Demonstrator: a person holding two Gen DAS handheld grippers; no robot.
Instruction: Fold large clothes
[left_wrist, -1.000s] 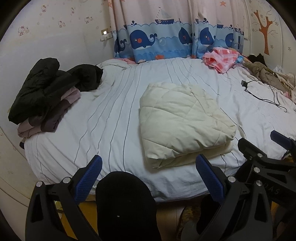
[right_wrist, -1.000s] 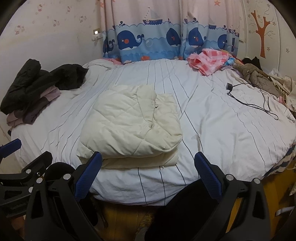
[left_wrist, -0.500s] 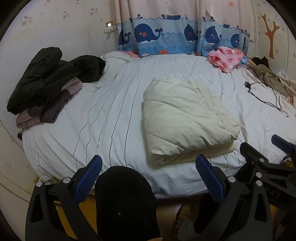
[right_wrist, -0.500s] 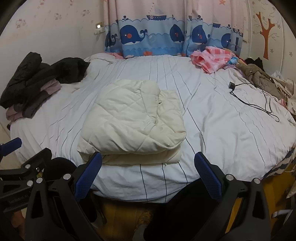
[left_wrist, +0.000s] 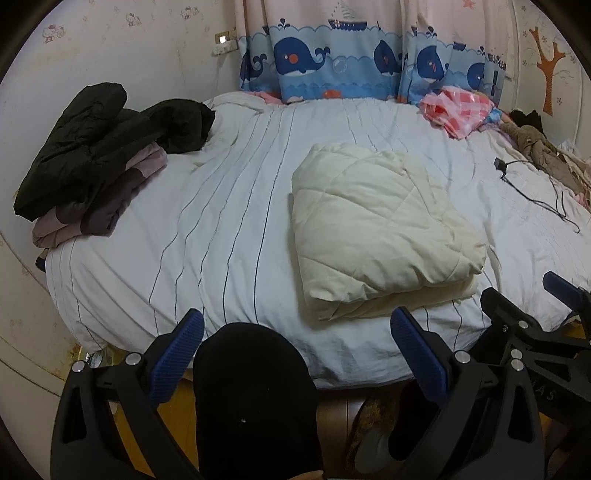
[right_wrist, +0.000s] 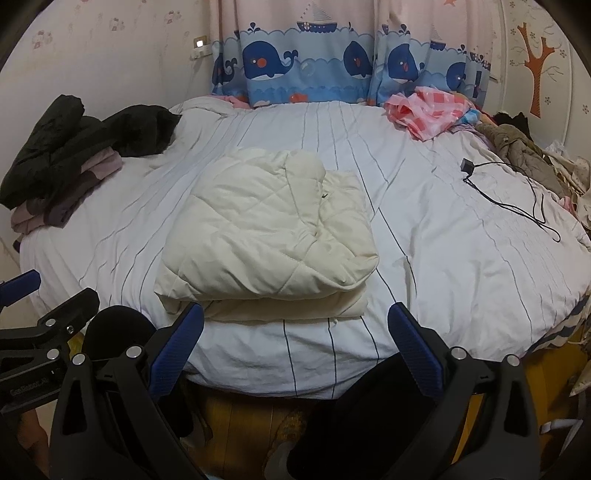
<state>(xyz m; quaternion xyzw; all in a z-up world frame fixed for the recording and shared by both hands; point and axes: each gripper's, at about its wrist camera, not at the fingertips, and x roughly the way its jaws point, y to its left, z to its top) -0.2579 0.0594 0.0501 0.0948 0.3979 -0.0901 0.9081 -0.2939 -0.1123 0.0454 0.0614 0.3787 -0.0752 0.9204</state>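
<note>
A cream quilted jacket (left_wrist: 380, 229) lies folded into a thick rectangle near the front edge of the white striped bed (left_wrist: 229, 221). It also shows in the right wrist view (right_wrist: 269, 232). My left gripper (left_wrist: 295, 336) is open and empty, held off the bed's front edge, left of the jacket. My right gripper (right_wrist: 295, 328) is open and empty, just in front of the jacket's near edge and apart from it. The right gripper's body shows at the right of the left wrist view (left_wrist: 524, 332).
A pile of black and mauve clothes (left_wrist: 96, 158) lies at the bed's left. Pink checked cloth (left_wrist: 458, 110), an olive garment (left_wrist: 543, 155) and a black charger cable (left_wrist: 532, 188) lie at the back right. Whale curtains (left_wrist: 351, 62) hang behind. A dark-clad leg (left_wrist: 255, 398) is below.
Both grippers have drawn slightly back and up from the bed, so the jacket sits a little farther away in both views. The jacket has not moved and both grippers stay open.
</note>
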